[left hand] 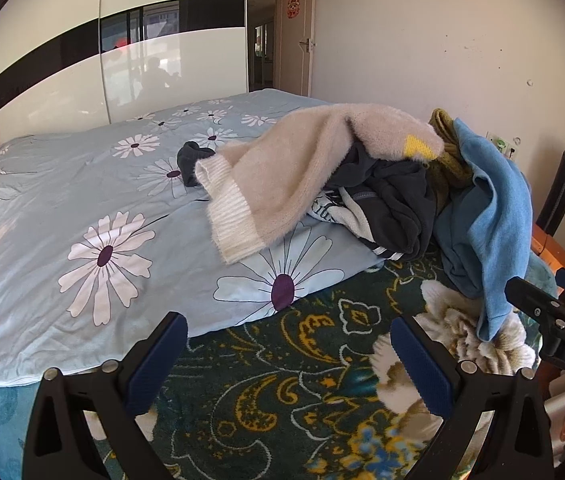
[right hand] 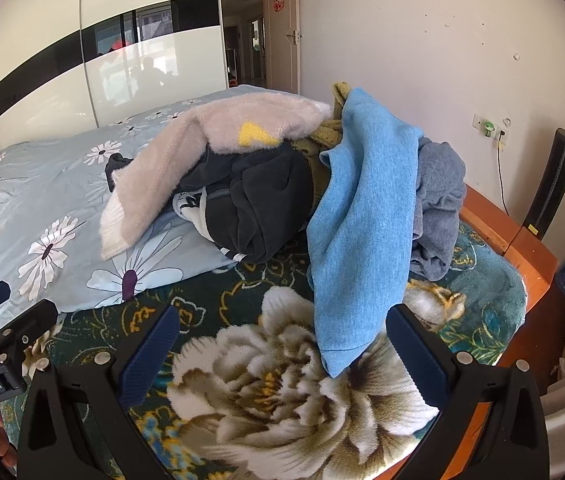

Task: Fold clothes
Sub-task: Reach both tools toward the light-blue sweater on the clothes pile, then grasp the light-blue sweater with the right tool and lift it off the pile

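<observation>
Bed (right hand: pixel 494 280): carried clothes pile (right hand: pixel 266 200) at twelve o'clock. Blue garment (right hand: pixel 366 232) hung nearest. Left gripper (left hand: pixel 288 364), right gripper (right hand: pixel 282 356): jaws open, empty. Risk: tangled layers likely dragging neighbours along.

one beige sweater (right hand: pixel 186 148), one dark garment (right hand: pixel 258 200), one blue sweatshirt (right hand: pixel 362 216), one grey garment (right hand: pixel 438 200)

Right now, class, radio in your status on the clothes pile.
Left tongs open, empty. Right tongs open, empty. Clothes pile unfolded; blue top nearest, hem between right tongs. Nothing blocking.
</observation>
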A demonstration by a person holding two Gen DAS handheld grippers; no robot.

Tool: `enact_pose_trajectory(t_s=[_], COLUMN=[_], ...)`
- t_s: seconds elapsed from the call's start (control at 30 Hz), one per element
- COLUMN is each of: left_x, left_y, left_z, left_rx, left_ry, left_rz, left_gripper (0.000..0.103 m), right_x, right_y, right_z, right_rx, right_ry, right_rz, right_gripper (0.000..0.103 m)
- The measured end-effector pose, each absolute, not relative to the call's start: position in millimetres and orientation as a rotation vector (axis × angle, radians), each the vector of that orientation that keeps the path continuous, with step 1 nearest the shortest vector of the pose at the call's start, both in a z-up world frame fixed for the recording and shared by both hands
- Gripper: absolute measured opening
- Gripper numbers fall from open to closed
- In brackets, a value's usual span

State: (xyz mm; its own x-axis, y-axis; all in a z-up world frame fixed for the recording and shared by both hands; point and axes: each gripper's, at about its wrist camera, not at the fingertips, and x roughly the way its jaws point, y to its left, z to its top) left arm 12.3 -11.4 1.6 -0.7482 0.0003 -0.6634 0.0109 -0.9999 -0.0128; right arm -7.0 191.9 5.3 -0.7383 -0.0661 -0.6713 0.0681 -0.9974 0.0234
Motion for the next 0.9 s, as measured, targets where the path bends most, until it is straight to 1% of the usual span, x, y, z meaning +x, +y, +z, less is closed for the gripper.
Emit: enact_pose_trajectory(t_s=[0.17,0.37,0.5,0.63,0.67,0.73,0.77,0.8,0.83,0.87,0.9], left_x=[14,12,11,9,9,9,9,9,9,9,9], left_y=[-12,-23,-32,-41,-44,-48,-50,-52,-54,-56,-59], left_z=[1,-3,-6,-10,-11,-14,-16,-17,-18,-20,-21], left_rx=[1.077,1.087,1.108,1.129,1.134,1.148,1.150,1.152,1.155,1.158,1.165], left_ry=[-0.031,-0.012,0.009,0.030,0.035,0.051,0.054,0.055,0.056,0.056,0.061], left_rz=[-2.948,-2.947,-2.941,-2.934,-2.932,-2.925,-2.921,-2.918,-2.915,-2.912,-2.910], left_gripper=[0.103,0.103,0.103,0.103,0.103,0.103,0.103,0.103,0.103,0.103,0.103], right_x=[-16,-27,-43,-68,-75,-89,-95,-101,-106,-110,-112], right_y=[203,220,240,254,257,261,263,264,266,269,272], right_z=[-2,-6,6,21,21,16,11,6,0,-6,-11], right_rx=[1.142,1.154,1.103,1.043,1.052,1.101,1.136,1.172,1.212,1.246,1.266], right_ry=[-0.056,-0.055,-0.099,-0.068,-0.071,-0.095,-0.110,-0.129,-0.167,-0.212,-0.268], right_rz=[-2.823,-2.784,-2.819,-2.920,-2.937,-2.953,-2.935,-2.914,-2.885,-2.863,-2.840], right_gripper=[0.103,0.103,0.103,0.103,0.100,0.082,0.064,0.052,0.048,0.041,0.025])
